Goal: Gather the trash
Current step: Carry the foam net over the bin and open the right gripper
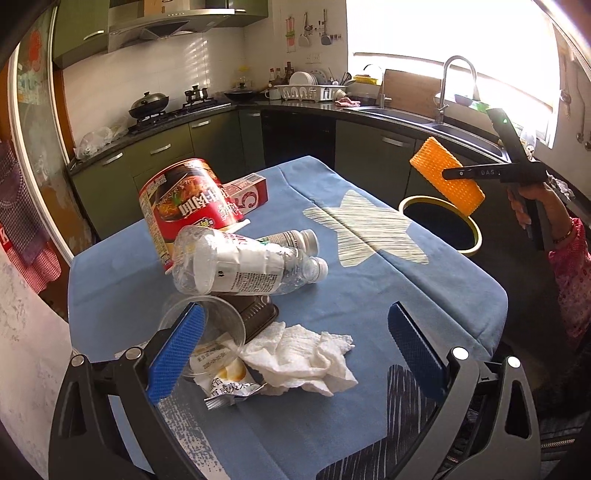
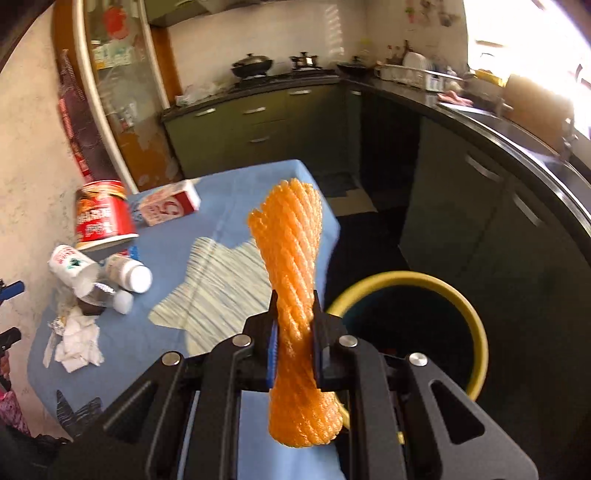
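Daylight floods in from my window (image 1: 443, 33) at one o'clock, blown out white. Glare washes sink corner (image 2: 546, 107) in my right view. Cabinets (image 1: 373, 155) under counter dim. Right view motion-smeared, worst at nine o'clock. Fisheye bends edges, dark vignette in corners.

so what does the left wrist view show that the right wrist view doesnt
Only the left wrist view: the open left gripper, a clear plastic cup, the sink faucet, and the person's hand on the right gripper's handle.

Only the right wrist view: the right gripper shut on the orange foam net, seen end on.

Both: the foam net, yellow-rimmed bin, red noodle cup, bottles, crumpled tissue, blue tablecloth.
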Action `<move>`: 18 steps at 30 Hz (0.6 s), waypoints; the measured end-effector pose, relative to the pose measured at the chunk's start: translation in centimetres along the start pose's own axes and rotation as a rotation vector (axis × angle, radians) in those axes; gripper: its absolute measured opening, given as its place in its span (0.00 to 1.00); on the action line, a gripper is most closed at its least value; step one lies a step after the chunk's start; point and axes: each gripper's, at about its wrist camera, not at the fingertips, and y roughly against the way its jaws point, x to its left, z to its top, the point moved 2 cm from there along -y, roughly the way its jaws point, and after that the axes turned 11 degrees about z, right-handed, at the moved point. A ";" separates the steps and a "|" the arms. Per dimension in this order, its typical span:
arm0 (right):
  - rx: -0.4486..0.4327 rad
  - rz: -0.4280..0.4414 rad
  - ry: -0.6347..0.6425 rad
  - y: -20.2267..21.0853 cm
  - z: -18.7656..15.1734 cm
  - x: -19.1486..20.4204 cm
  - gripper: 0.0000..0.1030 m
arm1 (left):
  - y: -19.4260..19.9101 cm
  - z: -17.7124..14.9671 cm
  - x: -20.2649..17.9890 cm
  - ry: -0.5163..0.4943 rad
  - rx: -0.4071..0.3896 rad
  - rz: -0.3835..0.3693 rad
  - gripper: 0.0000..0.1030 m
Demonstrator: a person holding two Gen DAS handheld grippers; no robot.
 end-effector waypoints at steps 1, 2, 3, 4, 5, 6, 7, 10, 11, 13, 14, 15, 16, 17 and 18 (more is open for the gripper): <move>0.007 -0.032 -0.026 -0.1 -0.6 -1.5 0.13 | -0.1 0.2 -0.4 -0.006 0.001 -0.004 0.95; 0.017 -0.061 -0.060 -0.2 -1.3 -3.1 0.13 | -0.3 0.3 -0.6 -0.010 0.002 -0.007 0.95; 0.027 -0.086 -0.089 -0.6 -1.9 -4.5 0.13 | -0.5 0.4 -0.8 -0.012 0.004 -0.010 0.95; 0.036 -0.107 -0.114 -0.9 -2.5 -5.7 0.13 | -0.6 0.6 -1.1 -0.016 0.007 -0.013 0.95; 0.043 -0.128 -0.142 -1.3 -3.0 -7.1 0.13 | -0.7 0.7 -1.3 -0.020 0.009 -0.016 0.95; 0.049 -0.150 -0.167 -1.6 -3.4 -8.3 0.13 | -0.8 0.8 -1.6 -0.026 0.010 -0.020 0.95; 0.057 -0.165 -0.188 -2.0 -3.8 -9.4 0.13 | -0.8 0.9 -2.0 -0.034 0.012 -0.022 0.95; 0.083 -0.191 -0.254 -3.7 -4.8 -12.7 0.14 | -0.8 1.2 -2.9 -0.053 0.014 -0.027 0.95; 0.092 -0.198 -0.267 -4.3 -5.0 -13.4 0.14 | -0.8 1.2 -3.1 -0.058 0.015 -0.027 0.95; 0.109 -0.206 -0.288 -5.4 -5.4 -14.6 0.14 | -0.8 1.4 -3.5 -0.065 0.016 -0.029 0.95; 0.118 -0.208 -0.293 -6.0 -5.5 -15.1 0.14 | -0.9 1.5 -3.6 -0.067 0.016 -0.029 0.95; 0.125 -0.210 -0.299 -6.5 -5.7 -15.5 0.14 | -0.9 1.5 -3.7 -0.070 0.018 -0.030 0.95; 0.136 -0.213 -0.306 -7.1 -5.9 -16.0 0.14 | -0.9 1.5 -3.9 -0.071 0.019 -0.031 0.95; 0.145 -0.215 -0.310 -7.6 -5.9 -16.1 0.15 | -1.0 1.6 -4.0 -0.073 0.021 -0.031 0.95; 0.156 -0.216 -0.313 -8.1 -6.0 -16.3 0.18 | -1.0 1.6 -4.1 -0.074 0.022 -0.032 0.95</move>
